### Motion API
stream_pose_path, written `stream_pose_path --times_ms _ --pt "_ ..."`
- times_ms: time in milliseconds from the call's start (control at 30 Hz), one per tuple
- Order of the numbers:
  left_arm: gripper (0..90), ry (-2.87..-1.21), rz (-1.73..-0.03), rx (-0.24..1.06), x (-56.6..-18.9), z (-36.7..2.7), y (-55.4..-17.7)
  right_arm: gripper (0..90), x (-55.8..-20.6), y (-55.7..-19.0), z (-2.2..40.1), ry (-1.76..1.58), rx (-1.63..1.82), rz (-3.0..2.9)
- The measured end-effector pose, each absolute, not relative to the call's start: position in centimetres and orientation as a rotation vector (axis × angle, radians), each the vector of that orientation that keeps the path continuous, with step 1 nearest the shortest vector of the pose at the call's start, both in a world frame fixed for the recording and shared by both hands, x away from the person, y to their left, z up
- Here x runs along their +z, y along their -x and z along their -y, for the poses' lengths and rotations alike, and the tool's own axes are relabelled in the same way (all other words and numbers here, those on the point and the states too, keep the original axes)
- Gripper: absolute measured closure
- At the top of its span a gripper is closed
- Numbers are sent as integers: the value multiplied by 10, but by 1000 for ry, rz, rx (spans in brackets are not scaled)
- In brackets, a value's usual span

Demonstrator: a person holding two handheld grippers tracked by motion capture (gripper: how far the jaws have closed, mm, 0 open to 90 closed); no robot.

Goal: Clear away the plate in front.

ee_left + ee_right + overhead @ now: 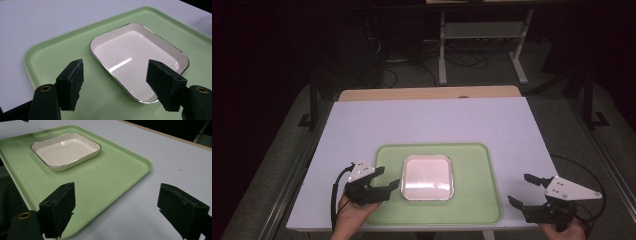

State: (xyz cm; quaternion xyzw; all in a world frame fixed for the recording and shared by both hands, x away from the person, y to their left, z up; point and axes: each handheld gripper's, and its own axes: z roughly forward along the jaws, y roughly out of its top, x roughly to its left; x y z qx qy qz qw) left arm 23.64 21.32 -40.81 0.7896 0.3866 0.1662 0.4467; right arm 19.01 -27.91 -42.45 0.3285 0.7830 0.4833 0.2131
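A pale green tray [477,200] lies on the white table top [432,120], near its front edge. A square white dish [427,177] with a thin metal rim rests empty in the tray's middle. My left gripper [387,179] hovers over the tray's left part, open, its jaws pointing at the dish [140,60] with nothing between them. My right gripper [523,190] stands open just off the tray's right edge, above the bare table. From there the tray [105,177] and dish [65,151] lie ahead and to the left.
A wooden strip [427,93] runs along the table's far edge. Beyond it stand white metal frame legs [443,50] and cables on a dark floor. A black cable [584,175] loops from the right gripper over the table's right front corner.
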Motion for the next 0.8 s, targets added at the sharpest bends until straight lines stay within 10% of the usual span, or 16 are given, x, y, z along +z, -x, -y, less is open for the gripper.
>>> stream_pose_path --times_ms 800 --pt "282 -1984 -925 487 -424 -249 -213 138 -428 -192 275 -913 1331 -2199"
